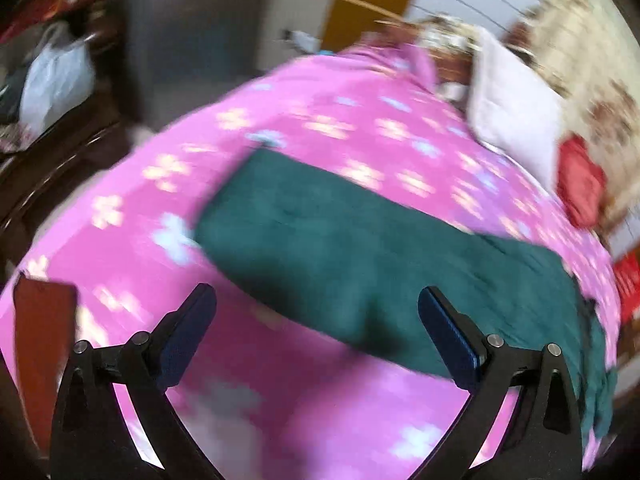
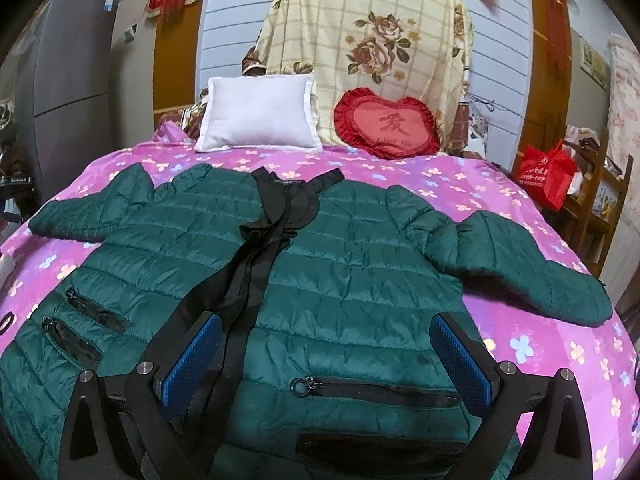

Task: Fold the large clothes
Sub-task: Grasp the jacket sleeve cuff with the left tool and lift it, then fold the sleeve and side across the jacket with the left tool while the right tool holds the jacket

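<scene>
Jacket: a dark green quilted jacket (image 2: 344, 280) lies face up and spread flat on the pink flowered bedspread (image 2: 520, 184), collar toward the pillows, both sleeves out to the sides.
Edges: the right sleeve cuff (image 2: 588, 304) nears the bed's side; bare bedspread rings the jacket.
Far end: a white pillow (image 2: 258, 114) and a red heart cushion (image 2: 388, 124) sit beyond the collar, apart from it.
Right gripper (image 2: 326, 354): above the lower front by the pocket zip (image 2: 376, 390), jaws wide, empty.
Left gripper (image 1: 316, 336): blurred view, over the bedspread beside the jacket (image 1: 340, 248), jaws wide, empty.
</scene>
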The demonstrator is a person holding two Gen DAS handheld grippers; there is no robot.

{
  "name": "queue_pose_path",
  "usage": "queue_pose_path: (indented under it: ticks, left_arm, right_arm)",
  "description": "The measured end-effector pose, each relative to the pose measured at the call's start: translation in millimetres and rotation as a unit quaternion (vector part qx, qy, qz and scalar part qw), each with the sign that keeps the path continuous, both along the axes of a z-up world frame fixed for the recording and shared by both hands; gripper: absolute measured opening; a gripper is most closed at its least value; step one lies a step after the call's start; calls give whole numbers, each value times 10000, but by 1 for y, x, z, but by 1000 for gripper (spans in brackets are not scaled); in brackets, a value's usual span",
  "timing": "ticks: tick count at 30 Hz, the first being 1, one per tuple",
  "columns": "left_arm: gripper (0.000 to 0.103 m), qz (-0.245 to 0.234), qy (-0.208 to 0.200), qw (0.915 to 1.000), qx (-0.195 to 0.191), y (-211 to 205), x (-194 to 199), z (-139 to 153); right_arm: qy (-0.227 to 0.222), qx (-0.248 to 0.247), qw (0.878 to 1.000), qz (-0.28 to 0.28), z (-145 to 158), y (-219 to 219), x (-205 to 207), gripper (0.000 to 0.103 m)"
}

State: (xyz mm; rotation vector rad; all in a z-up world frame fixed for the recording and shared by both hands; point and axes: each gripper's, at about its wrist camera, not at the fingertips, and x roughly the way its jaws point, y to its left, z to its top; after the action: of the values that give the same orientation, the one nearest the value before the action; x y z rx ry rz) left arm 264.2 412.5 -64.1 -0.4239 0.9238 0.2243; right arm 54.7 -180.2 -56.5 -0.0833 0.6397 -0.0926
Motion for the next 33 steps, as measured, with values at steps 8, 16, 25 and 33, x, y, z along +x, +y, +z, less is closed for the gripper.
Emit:
queue_pose_path:
  ticks: [8,16,25,33]
  left_arm:
    - [78,150,9,9954,-947,61,29,-42]
    - [41,101,-383,9854,-1657,68,40,-44]
    - [12,165,-795,9905,-1109,52,28,-30]
    - [10,-531,-1562,9752,-1475,12,-1,12]
  right_arm:
    - [191,65,9997,167,-7,3,7,103]
    - [356,155,9991,148,-13,0,12,103]
    - [345,106,9992,164,-12,3,11,103]
    - [291,206,9992,183,-8,4,9,103]
